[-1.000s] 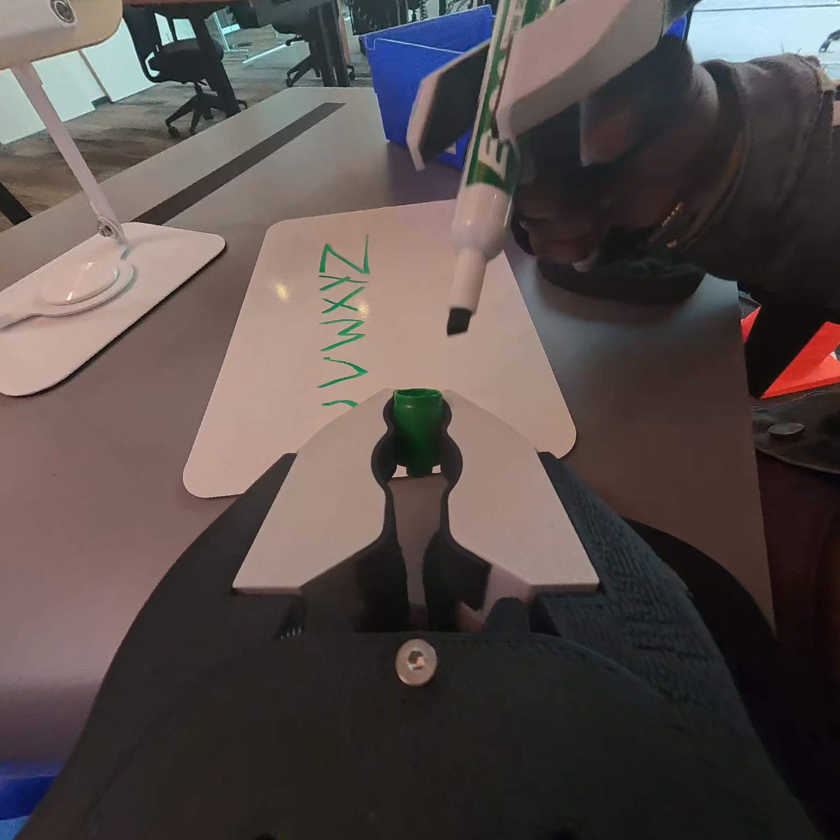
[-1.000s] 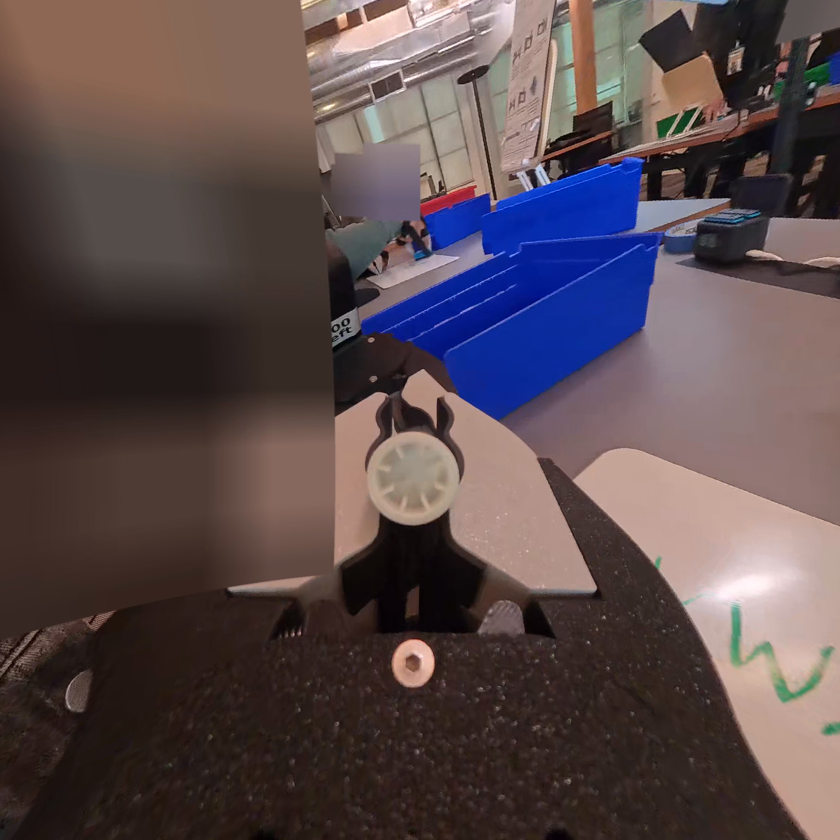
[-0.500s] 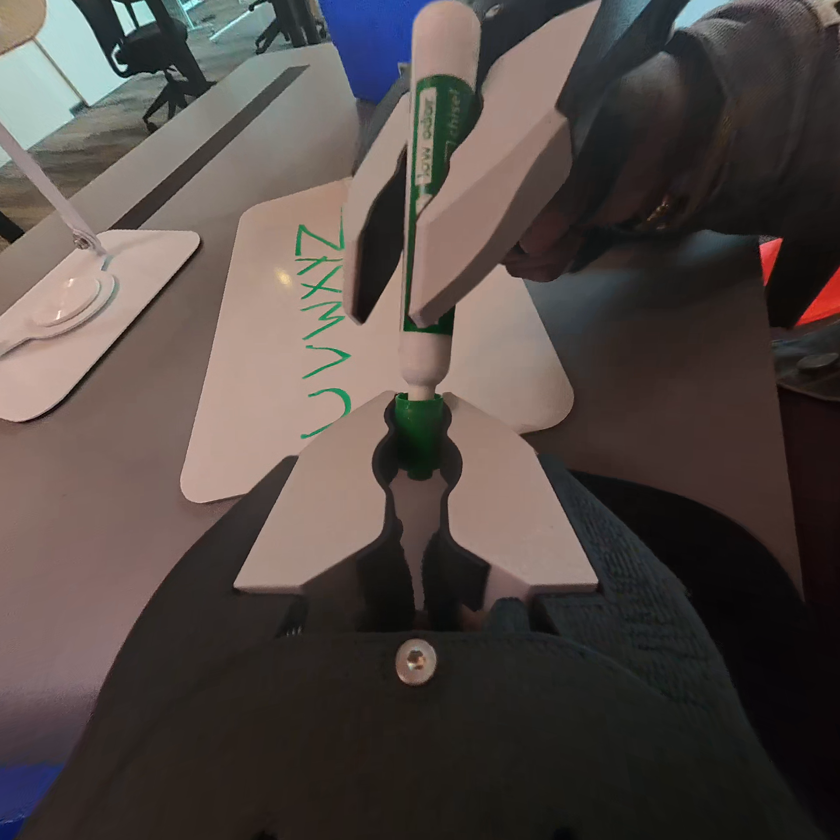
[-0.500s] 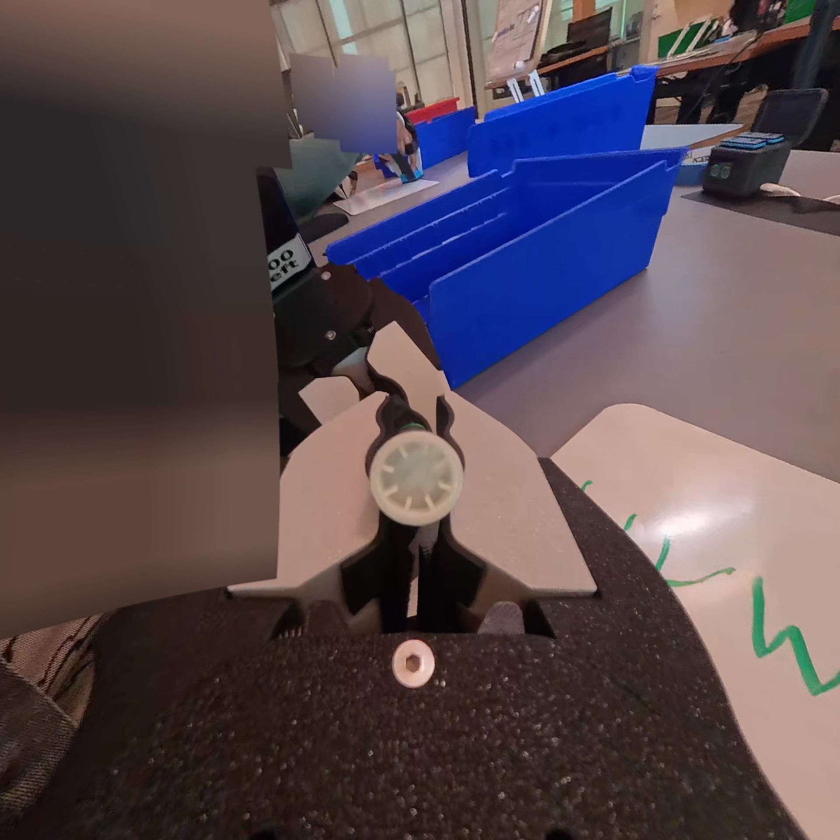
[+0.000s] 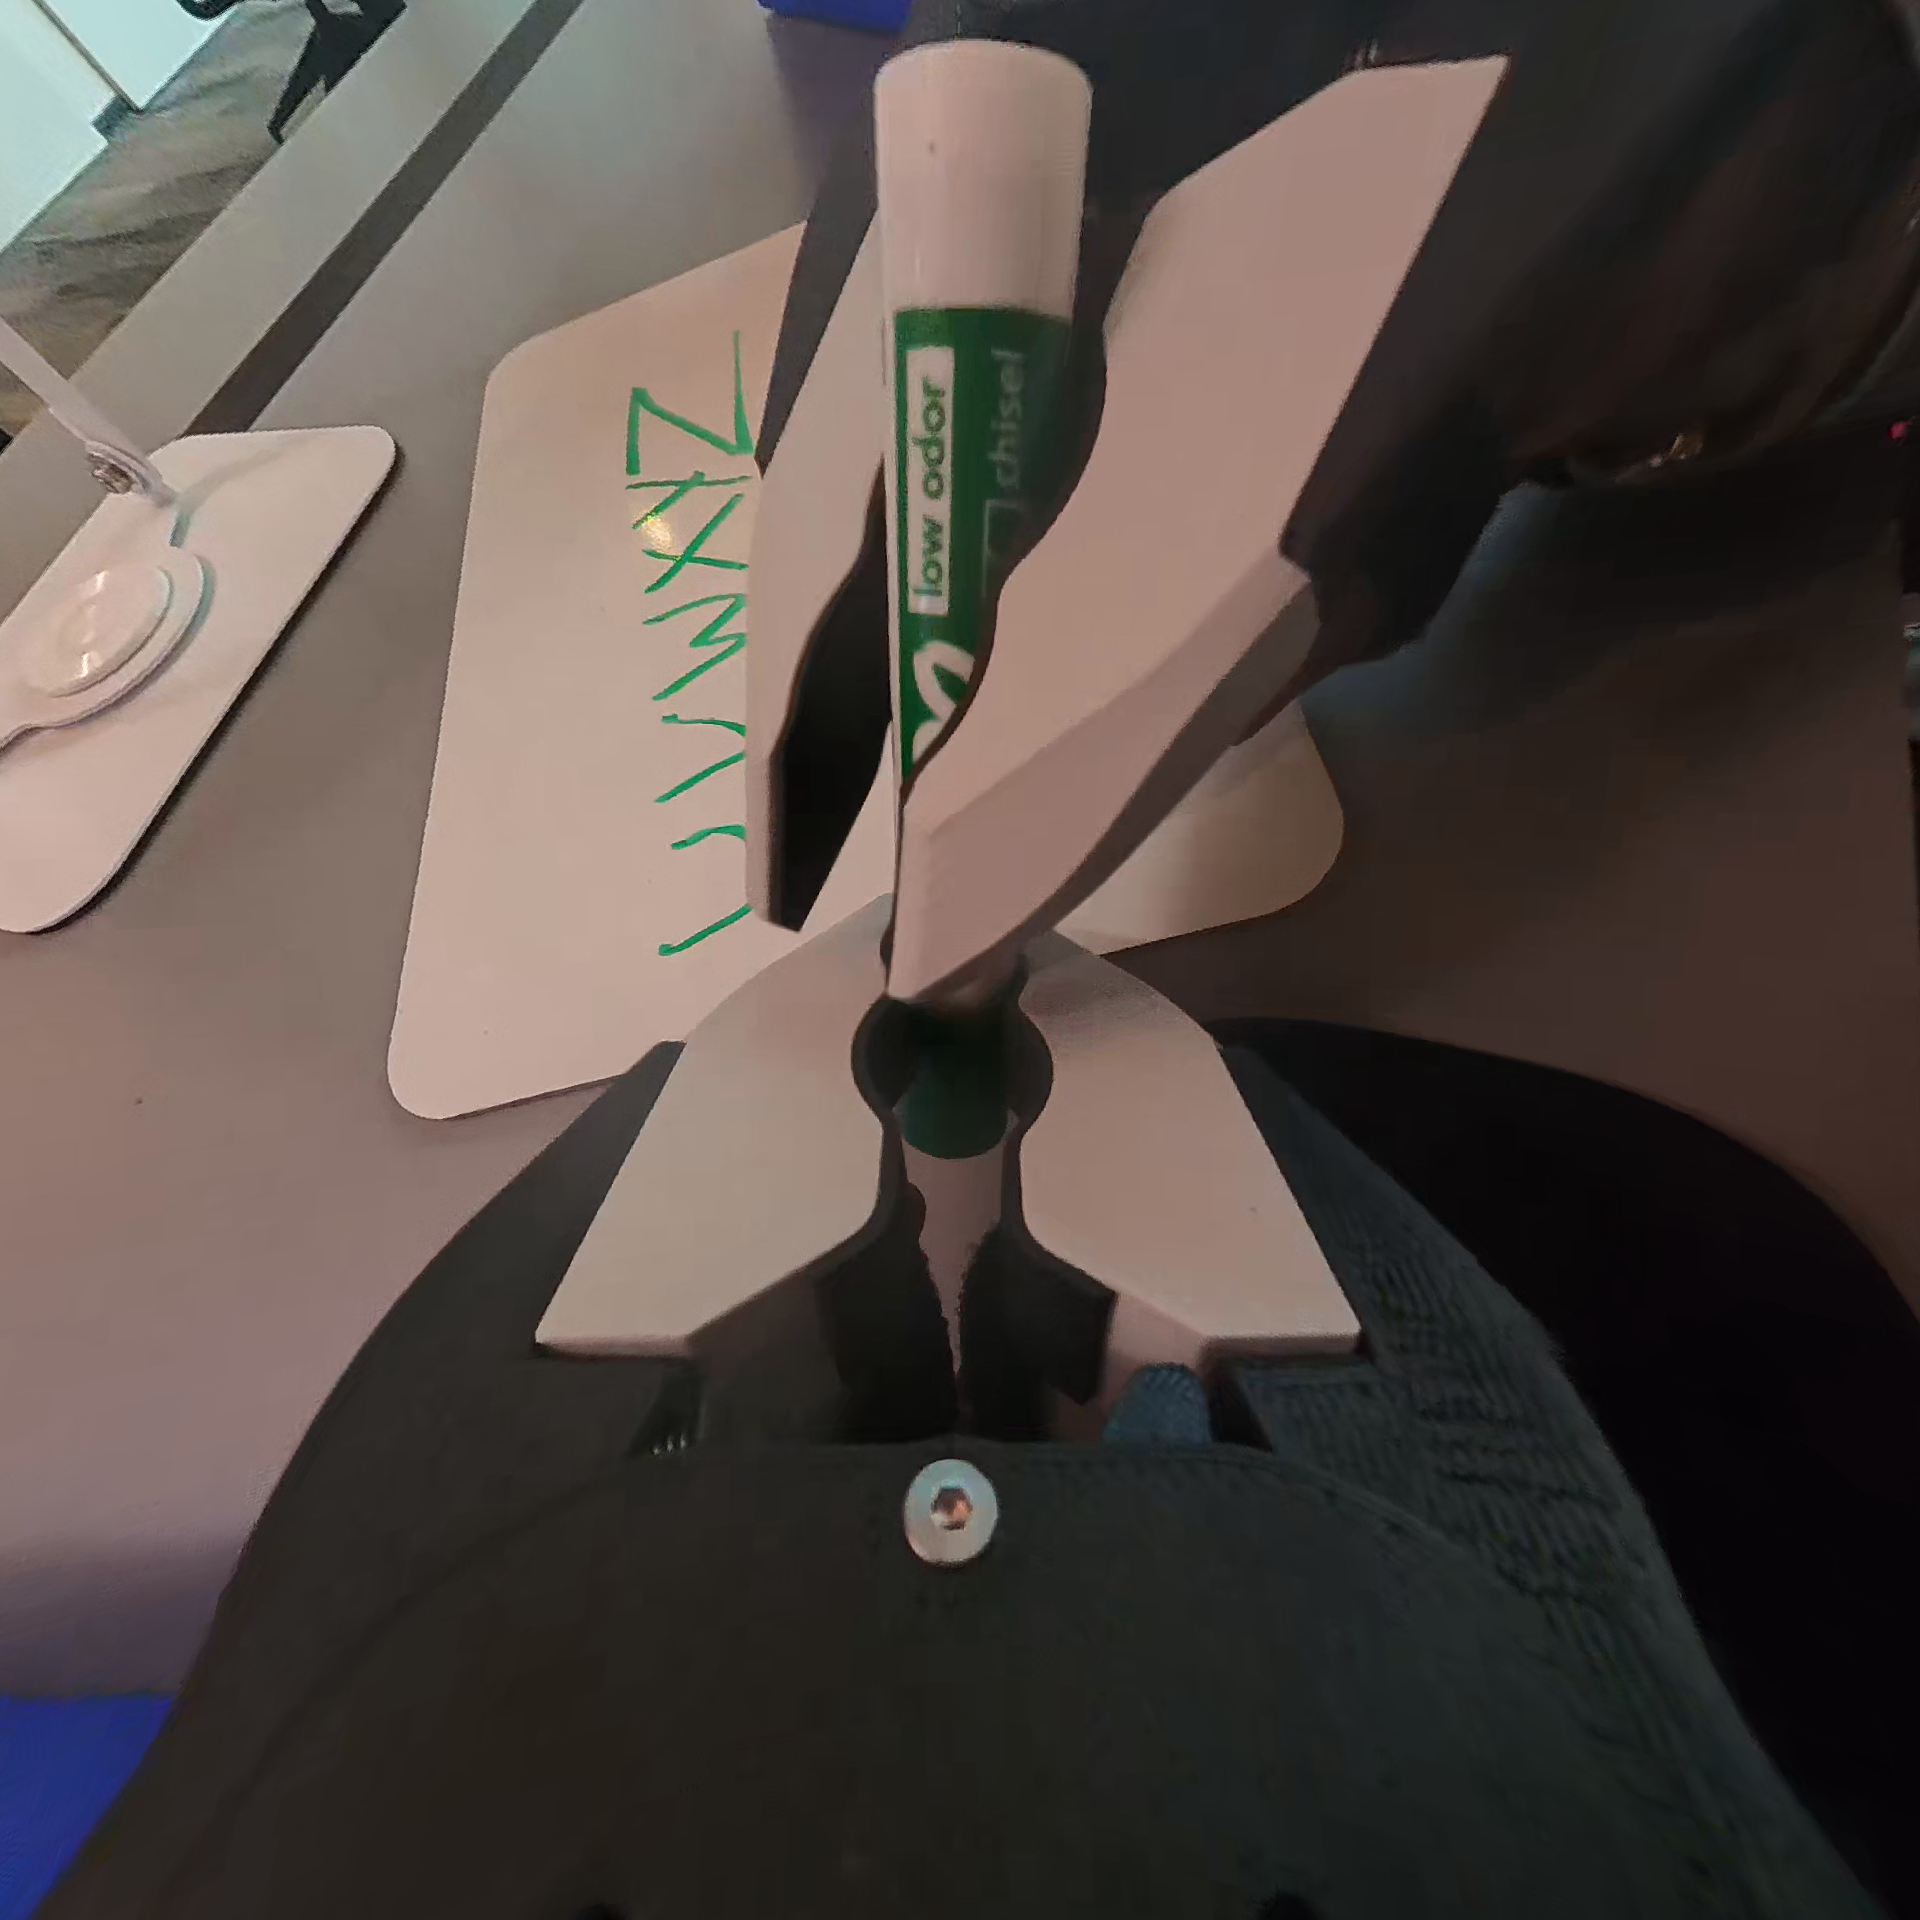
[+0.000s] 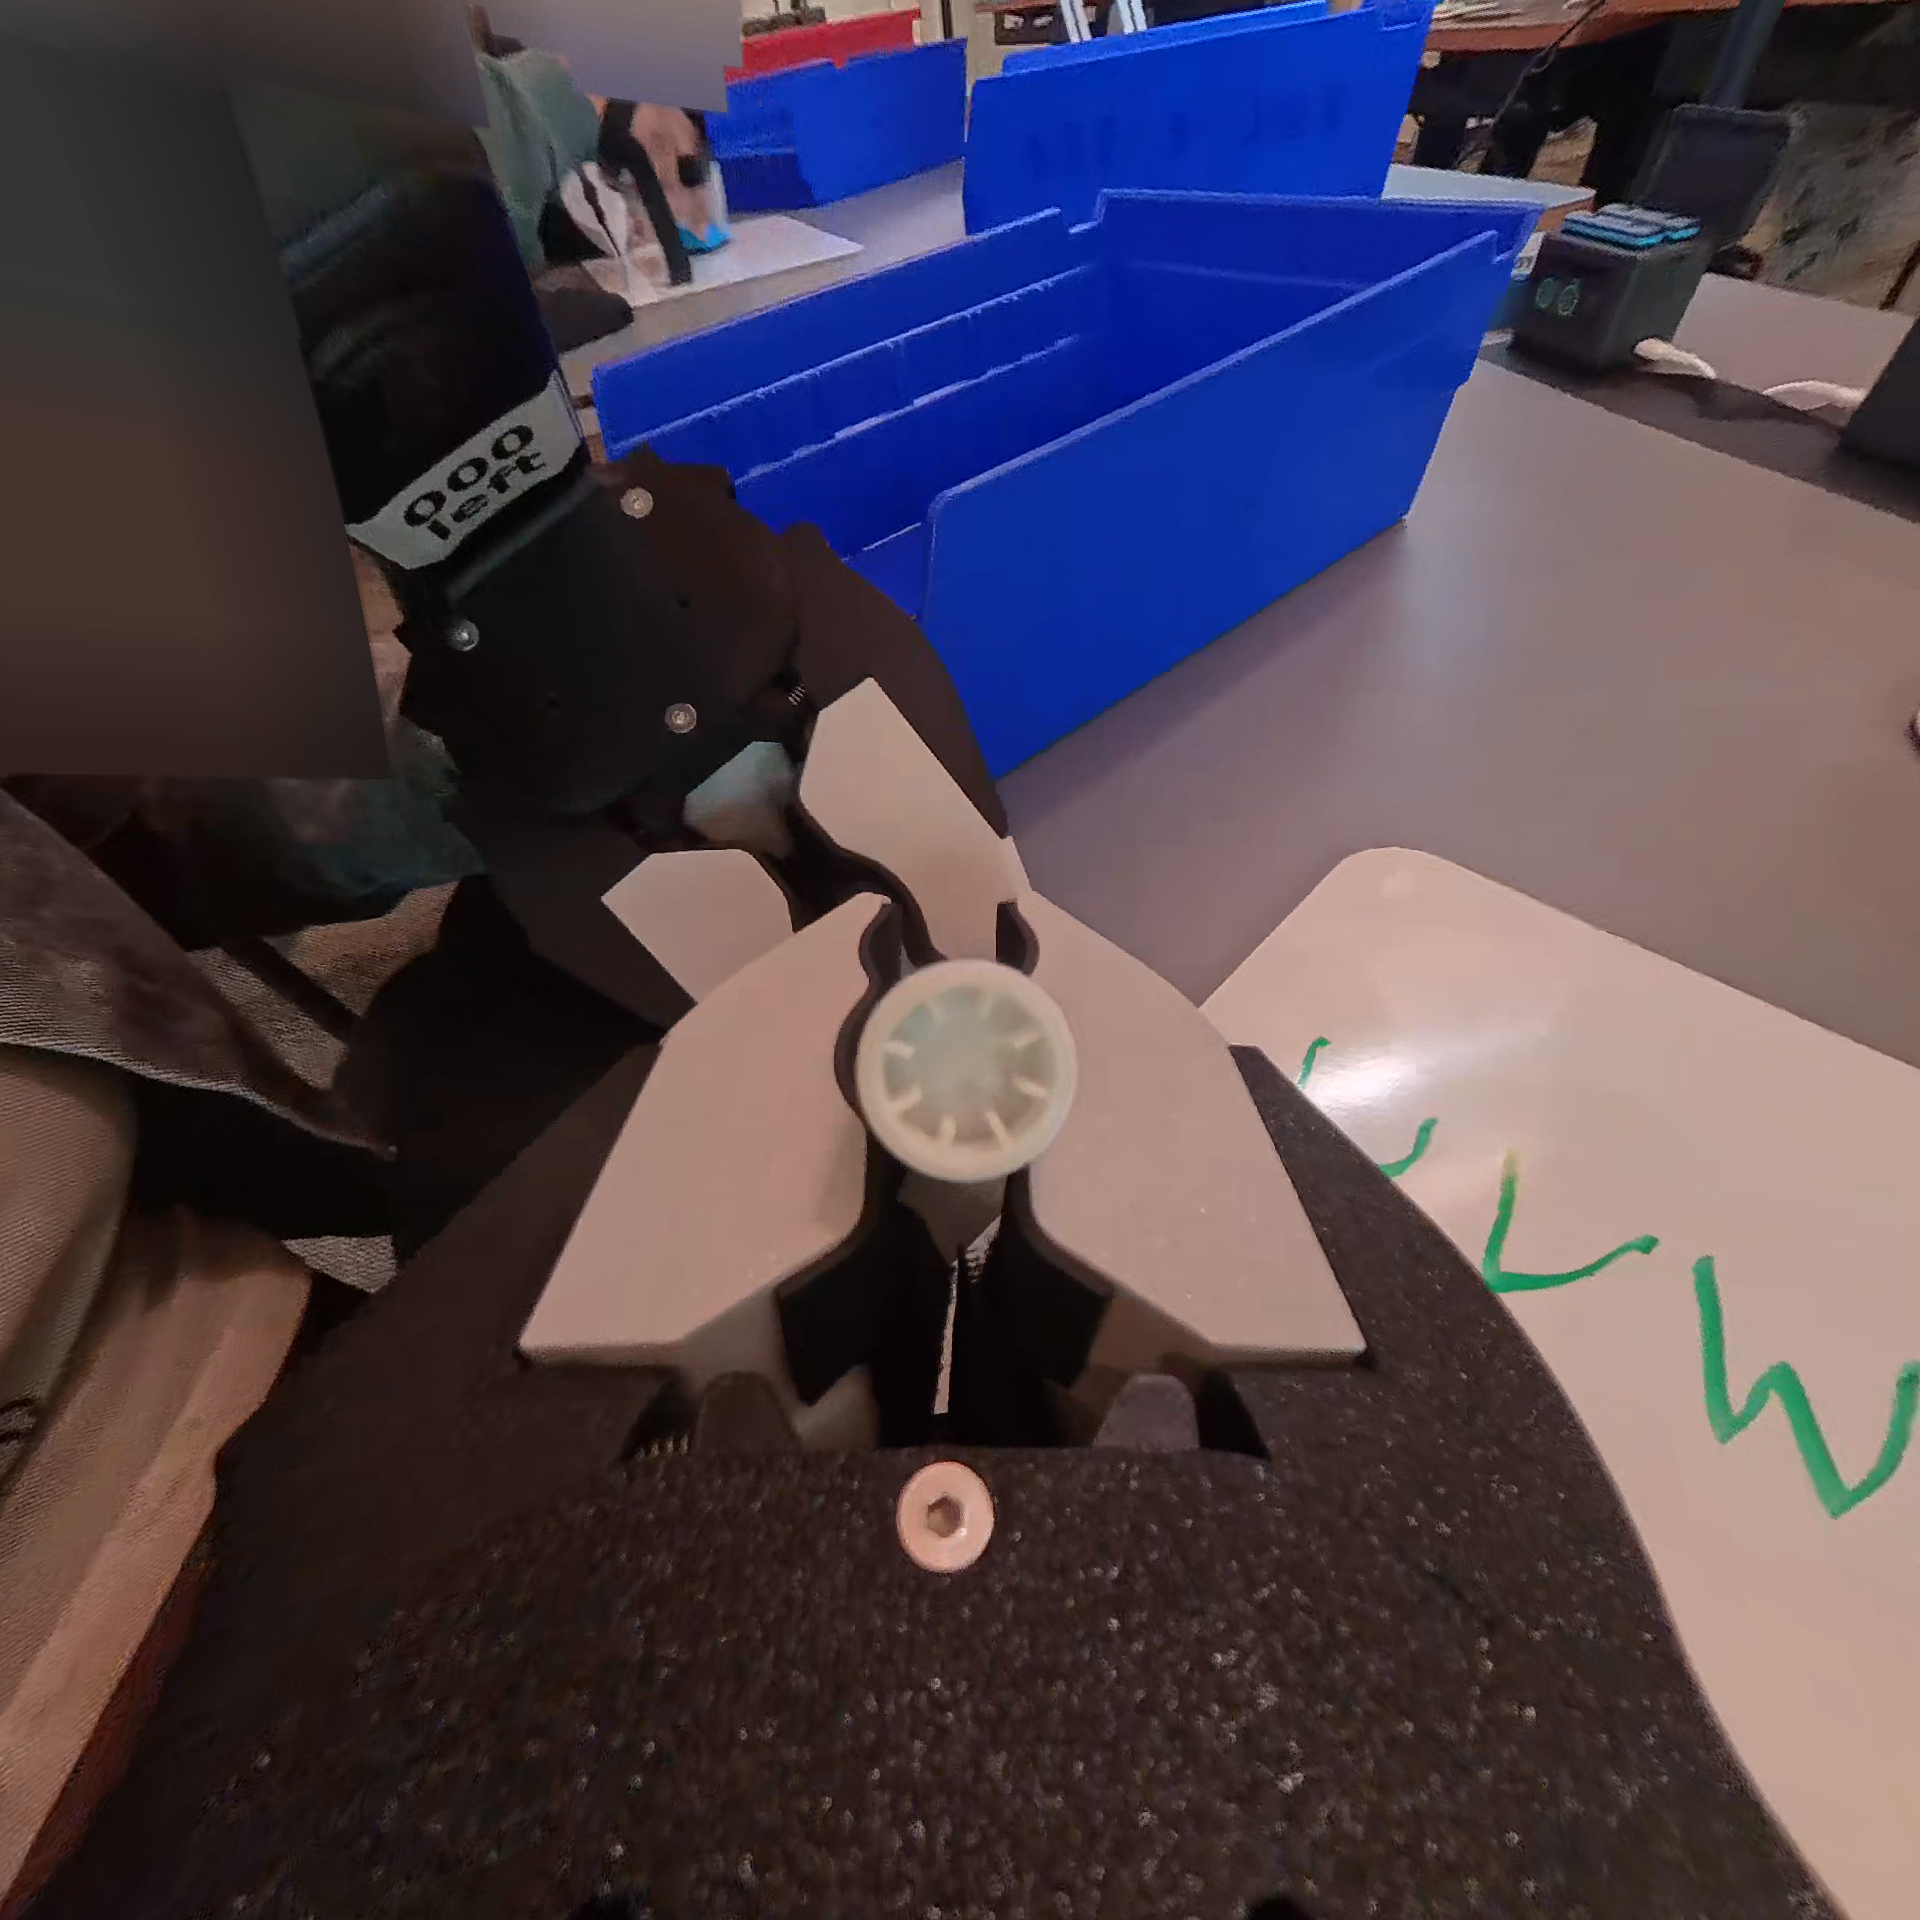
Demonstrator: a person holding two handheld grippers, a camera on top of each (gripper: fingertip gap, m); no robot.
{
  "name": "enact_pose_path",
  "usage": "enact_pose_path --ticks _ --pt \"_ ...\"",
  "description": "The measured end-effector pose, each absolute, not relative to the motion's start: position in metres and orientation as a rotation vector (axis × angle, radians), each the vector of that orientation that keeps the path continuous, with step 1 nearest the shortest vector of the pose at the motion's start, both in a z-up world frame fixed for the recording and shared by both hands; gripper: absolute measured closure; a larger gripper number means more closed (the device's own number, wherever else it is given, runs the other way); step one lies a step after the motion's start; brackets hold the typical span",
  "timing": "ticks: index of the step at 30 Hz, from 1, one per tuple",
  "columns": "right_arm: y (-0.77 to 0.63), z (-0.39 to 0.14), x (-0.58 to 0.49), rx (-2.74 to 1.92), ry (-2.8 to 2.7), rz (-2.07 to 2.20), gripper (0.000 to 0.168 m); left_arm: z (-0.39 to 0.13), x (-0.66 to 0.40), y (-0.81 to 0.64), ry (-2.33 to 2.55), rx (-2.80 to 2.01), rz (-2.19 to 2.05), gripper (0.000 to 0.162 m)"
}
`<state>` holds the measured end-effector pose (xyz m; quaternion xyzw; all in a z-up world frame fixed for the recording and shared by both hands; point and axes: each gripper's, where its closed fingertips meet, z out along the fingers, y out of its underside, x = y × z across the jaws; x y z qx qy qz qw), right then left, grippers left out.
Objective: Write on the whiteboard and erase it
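Lamp base: far left on the table, well apart from the work.
Whiteboard: flat on the table, left of centre, green letters running near to far; nothing wiped yet.
Cap: green, pinched in the left gripper, whose jaws are closed down to the cap's width.
Change: a second ago the marker hung tip-down above the board, clear of the cap; half a second ago its nose was just meeting the cap's mouth; now the nose is down in the cap and the right claw's tips sit right over the left's.
Meaning: writing looks finished and the pen is being capped (whether it has clicked home I cannot tell); erasing is what remains.
Right gripper: closed around the marker barrel, butt end facing its own camera.
Pose: left claw points up and away from the near edge, holding the cap mouth-up; right comes down steeply from the far right, barrel nearly in line with the cap, a gloved hand behind it.
Bins: blue, far side, uninvolved.
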<state>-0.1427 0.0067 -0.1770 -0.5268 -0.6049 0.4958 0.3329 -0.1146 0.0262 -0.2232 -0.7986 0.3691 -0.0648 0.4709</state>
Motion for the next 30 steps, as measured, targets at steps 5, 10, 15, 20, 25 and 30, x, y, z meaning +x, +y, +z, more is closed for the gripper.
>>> enact_pose_path --ticks 5,10,15,20,25,30 --pt "0.006 -0.161 -0.149 -1.337 -1.468 1.446 0.149 -0.204 -0.112 0.030 0.807 -1.886 -0.308 0.145" --pt "0.026 -0.138 -0.138 -1.362 -1.255 1.640 0.149 -0.191 -0.119 0.033 0.713 -1.838 -0.321 0.115" --pt "0.032 -0.139 -0.130 -1.400 -1.169 1.751 0.149 -0.197 -0.123 0.038 0.723 -1.861 -0.182 0.145" --pt "0.027 -0.149 -0.132 -1.389 -1.236 1.636 0.149 -0.200 -0.129 0.038 0.681 -1.894 -0.195 0.148" --pt "0.023 -0.158 -0.131 -1.374 -1.301 1.568 0.149 -0.209 -0.129 0.037 0.718 -1.934 -0.137 0.149" --pt "0.021 -0.161 -0.128 -1.364 -1.351 1.530 0.148 -0.213 -0.126 0.036 0.773 -1.926 -0.098 0.148"
